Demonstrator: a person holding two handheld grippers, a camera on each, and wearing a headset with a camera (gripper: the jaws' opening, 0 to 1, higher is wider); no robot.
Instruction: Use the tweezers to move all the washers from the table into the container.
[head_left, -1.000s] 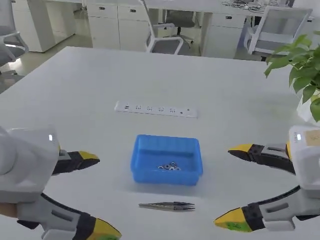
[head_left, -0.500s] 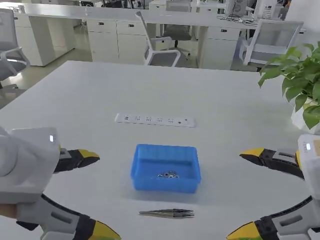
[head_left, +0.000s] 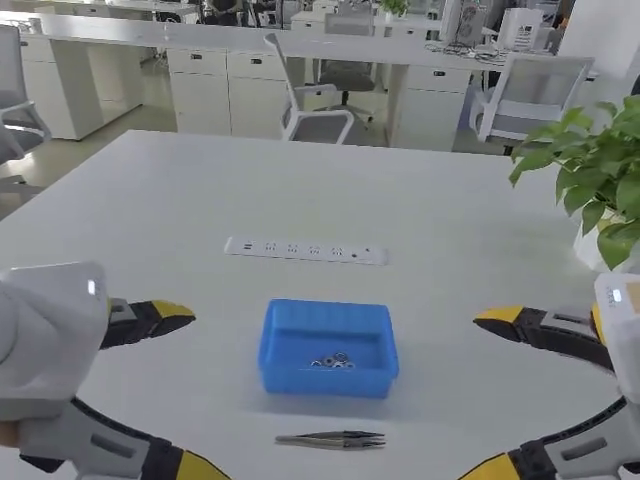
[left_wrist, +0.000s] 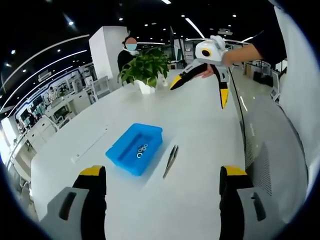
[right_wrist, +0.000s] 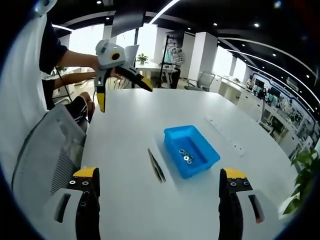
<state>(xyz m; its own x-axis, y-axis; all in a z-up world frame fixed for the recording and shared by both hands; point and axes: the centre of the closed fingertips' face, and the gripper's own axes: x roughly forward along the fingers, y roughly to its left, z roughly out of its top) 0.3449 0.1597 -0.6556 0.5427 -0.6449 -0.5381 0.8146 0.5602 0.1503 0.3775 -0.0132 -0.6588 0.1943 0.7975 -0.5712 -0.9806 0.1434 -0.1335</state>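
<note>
Washers (head_left: 334, 359) clustered on the floor of the blue container (head_left: 326, 381), ahead of and midway between the two grippers. Apparently none loose on the counter (head_left: 450, 230), hence task judged complete or nearly so.

Tweezers (head_left: 331, 438) flat on the counter, closer to the grippers than the container is, just beside its near wall but apart from it. Long axis running from one gripper toward the other; touched by neither.

Left gripper (head_left: 193, 390) and right gripper (head_left: 478, 394) both spread wide and empty, held off to either side of the container and raised clear of the counter, tips turned inward toward each other. Posture read as parked, with the tweezers free rather than lined up for a pinch.

Open room: broad bare counter between each gripper and the container's side walls. Further bare surface beyond the container up to a power strip (head_left: 305, 250), well apart from it. Potted plant (head_left: 590, 180) beyond the right gripper, toward the counter's far edge, the one obstacle on that side.

Near counter edge on the grippers' side of the tweezers, so any renewed pickup probably best made from above, not by sliding toward that edge.
</note>
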